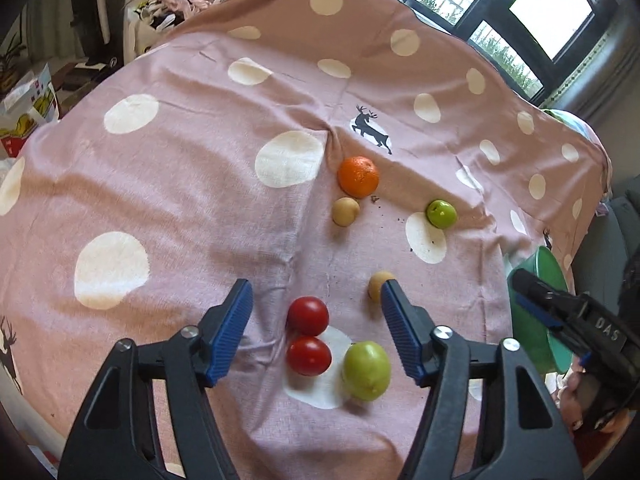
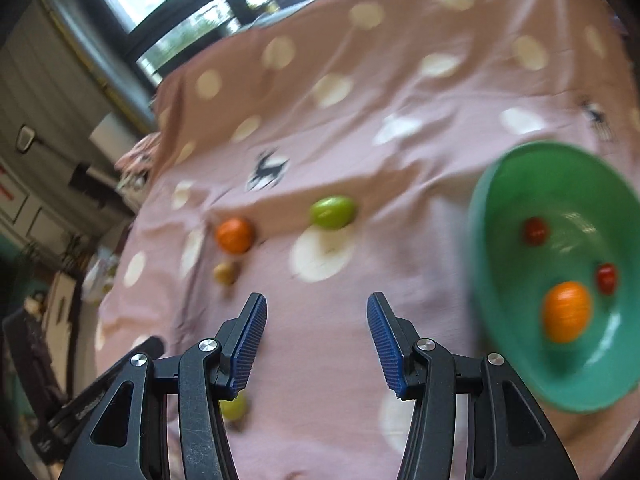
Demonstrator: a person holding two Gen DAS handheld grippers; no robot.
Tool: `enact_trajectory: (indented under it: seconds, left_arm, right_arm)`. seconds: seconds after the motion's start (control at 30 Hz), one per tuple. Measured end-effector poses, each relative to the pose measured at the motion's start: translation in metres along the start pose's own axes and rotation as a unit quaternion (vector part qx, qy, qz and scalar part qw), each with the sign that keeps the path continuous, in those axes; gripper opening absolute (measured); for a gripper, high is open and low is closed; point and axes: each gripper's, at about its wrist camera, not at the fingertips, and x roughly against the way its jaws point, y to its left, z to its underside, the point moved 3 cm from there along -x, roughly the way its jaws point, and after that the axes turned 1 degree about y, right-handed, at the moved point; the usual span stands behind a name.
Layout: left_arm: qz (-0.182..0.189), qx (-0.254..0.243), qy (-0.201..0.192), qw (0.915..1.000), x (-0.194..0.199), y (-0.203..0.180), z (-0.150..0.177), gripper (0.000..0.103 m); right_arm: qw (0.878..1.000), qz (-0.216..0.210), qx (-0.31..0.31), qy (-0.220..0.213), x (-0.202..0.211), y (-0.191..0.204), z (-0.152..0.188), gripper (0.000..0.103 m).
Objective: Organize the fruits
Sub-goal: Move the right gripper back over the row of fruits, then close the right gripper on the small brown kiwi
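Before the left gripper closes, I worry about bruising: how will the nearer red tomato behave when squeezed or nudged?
The nearer tomato looks round and smooth-skinned, so it will probably roll if nudged. It touches the other tomato, so a push may shift both. The left gripper has ribbed pads, which should grip the glossy skin; still, it is likely soft, so squeeze gently.

Left gripper [image 1: 316, 300]: mine, jaws spread wide, nothing between the blue ribbed pads [image 1: 234, 332], hovering above the polka-dot cloth [image 1: 180, 208].

Right gripper [image 2: 316, 316]: mine, jaws likewise apart and empty, held over the same cloth, to the left gripper's right.
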Motion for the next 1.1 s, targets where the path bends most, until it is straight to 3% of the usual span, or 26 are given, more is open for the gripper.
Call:
enact_trajectory:
  seconds: [0.17,0.27,0.43,0.57,0.8,1.1]
  left_arm:
    - [0.020,-0.012,0.007,0.9997,-0.002,-0.007,0.002,0.058]
    - [0.030,-0.018,0.012,0.9993,-0.006,-0.009,0.001,0.048]
    - [0.021,0.015,-0.002,0.9997,-0.004,-0.001,-0.013,0.042]
    - [0.044,0.013,0.000,0.9990,-0.005,-0.011,-0.033,0.042]
    - [0.025,-0.002,0.026,0.9994,-0.036,-0.032,-0.074,0.040]
    - [0.016,-0.011,0.055,0.9983,-0.078,-0.041,-0.076,0.035]
  right_arm:
    - [0.997,-0.066,0.004,0.032,-0.027,0.024,0.006,0.053]
    - [0.995,-0.082,0.018,0.046,-0.040,0.037,0.008,0.043]
    - [0.994,-0.069,0.028,0.081,-0.068,0.044,0.016,0.033]
    - [0.992,-0.066,0.039,0.101,-0.082,0.050,0.022,0.033]
    - [0.991,-0.049,0.053,0.115,-0.098,0.053,0.025,0.033]
    - [0.991,-0.028,0.054,0.116,-0.100,0.047,0.026,0.028]
